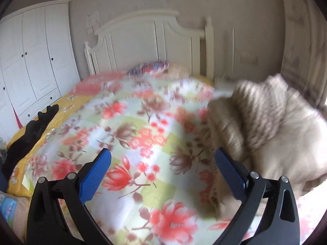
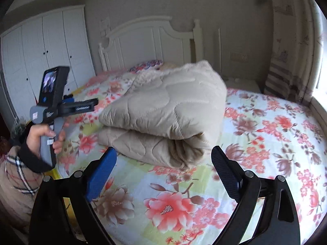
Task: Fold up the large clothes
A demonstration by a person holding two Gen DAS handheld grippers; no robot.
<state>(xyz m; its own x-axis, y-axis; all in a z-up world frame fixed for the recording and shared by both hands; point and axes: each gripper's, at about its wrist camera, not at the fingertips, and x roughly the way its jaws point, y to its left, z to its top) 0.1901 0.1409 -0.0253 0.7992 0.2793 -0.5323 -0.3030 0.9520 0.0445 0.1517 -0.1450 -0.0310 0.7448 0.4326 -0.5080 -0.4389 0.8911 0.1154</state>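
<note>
Flowered bedspread fills the gap between my right jaws, wide apart and empty; the folded beige quilt lies just ahead, long axis crosswise. Left jaws also gape empty, quilt to their right.

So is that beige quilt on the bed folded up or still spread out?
Folded. The beige quilt sits as a thick bundle of stacked layers on the floral bedspread, with rounded fold edges showing at its near end.

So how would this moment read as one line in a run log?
beige quilt: folded on floral bed | left gripper: open, empty | right gripper: open, empty
</note>
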